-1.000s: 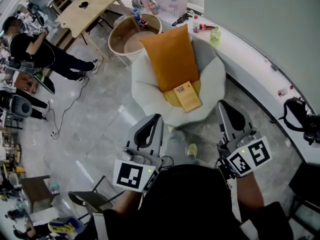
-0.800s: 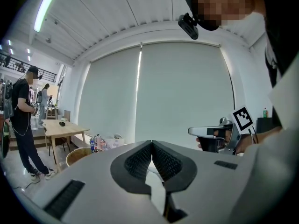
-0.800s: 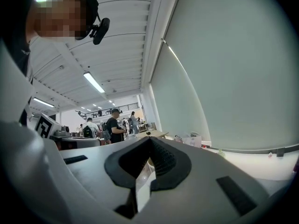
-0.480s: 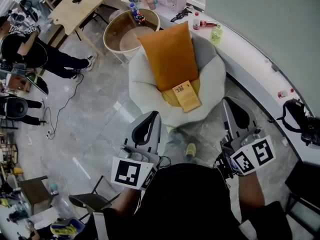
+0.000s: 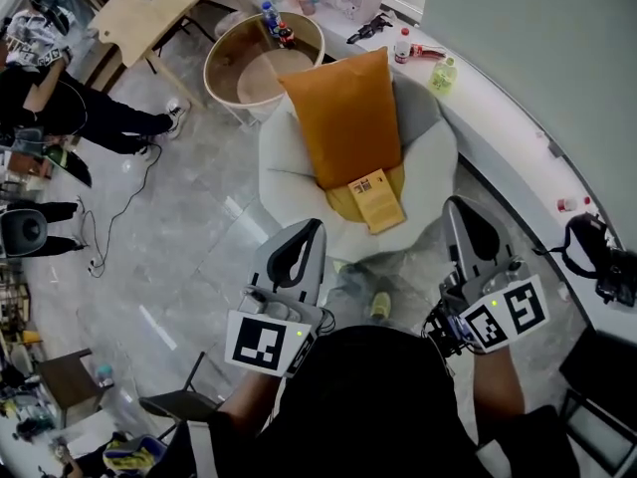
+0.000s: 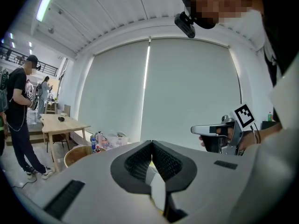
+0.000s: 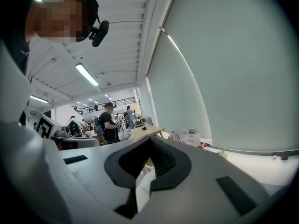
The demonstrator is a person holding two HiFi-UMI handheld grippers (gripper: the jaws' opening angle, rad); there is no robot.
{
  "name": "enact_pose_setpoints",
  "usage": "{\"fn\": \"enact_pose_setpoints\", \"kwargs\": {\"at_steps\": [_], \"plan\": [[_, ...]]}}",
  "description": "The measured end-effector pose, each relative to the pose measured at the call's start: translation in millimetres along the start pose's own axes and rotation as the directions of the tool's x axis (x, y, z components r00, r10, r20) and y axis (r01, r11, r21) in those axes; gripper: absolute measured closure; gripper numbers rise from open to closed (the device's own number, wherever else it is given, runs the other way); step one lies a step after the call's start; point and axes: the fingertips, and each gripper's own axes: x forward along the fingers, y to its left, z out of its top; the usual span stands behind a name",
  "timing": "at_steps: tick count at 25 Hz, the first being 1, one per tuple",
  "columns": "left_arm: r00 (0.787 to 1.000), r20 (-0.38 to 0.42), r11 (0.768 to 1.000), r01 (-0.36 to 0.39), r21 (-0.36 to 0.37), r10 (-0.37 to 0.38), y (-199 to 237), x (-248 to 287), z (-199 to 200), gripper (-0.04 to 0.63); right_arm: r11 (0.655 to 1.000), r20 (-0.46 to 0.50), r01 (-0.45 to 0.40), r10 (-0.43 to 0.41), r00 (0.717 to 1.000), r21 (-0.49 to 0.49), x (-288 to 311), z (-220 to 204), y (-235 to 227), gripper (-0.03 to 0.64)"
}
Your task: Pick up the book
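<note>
In the head view the book (image 5: pixel 376 200) is seen lying flat on a yellow pad (image 5: pixel 341 199) on the seat of a white chair (image 5: pixel 284 162), at the near edge of an orange cushion (image 5: pixel 348 113) that is propped against the chair back. The left gripper (image 5: pixel 316 227) and the right gripper (image 5: pixel 454 207) are held on the near side of the chair, one to each side of the book and apart from it. A round table (image 5: pixel 224 53) with bottles on it is seen just beyond the chair. A wooden table (image 5: pixel 164 3) lies farther left, and a white ledge (image 5: pixel 508 118) curves along the right. A person in black (image 5: pixel 55 103) stands at the far left. In the left gripper view the jaws are pressed together at their tips and nothing is pinched between them. The right gripper is seen level at the right, before a pale blind (image 6: pixel 187 87), and both tables are seen low at the left. In the right gripper view the jaws are likewise pressed together and empty. The ledge runs off to the right under the blind, and people are seen far off at the left. The book cannot be made out in either gripper view.
</note>
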Motion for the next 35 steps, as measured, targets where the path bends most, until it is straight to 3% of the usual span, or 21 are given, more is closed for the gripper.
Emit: {"fn": "enact_pose_setpoints", "kwargs": {"at_steps": [16,25,29,35], "plan": [[1.0,0.013,1.0,0.006,-0.021,-0.006,87,47,13,0.583,1.0,-0.026,0.021,-0.021,0.999,-0.01,94,12,-2,0.603],[0.996,0.062,0.997,0.065,-0.046,-0.062,107,58,16,0.583,0.999,-0.003,0.048,-0.048,0.999,-0.008,123,17,8,0.603],[0.997,0.023,0.997,0.068,-0.032,-0.067,110,55,11,0.583,0.998,-0.008,0.051,-0.051,0.999,-0.022,126,17,11,0.603],[0.996,0.057,0.997,0.067,-0.043,-0.065,114,52,13,0.583,0.998,-0.013,0.046,-0.046,0.999,-0.042,132,20,13,0.603]]}}
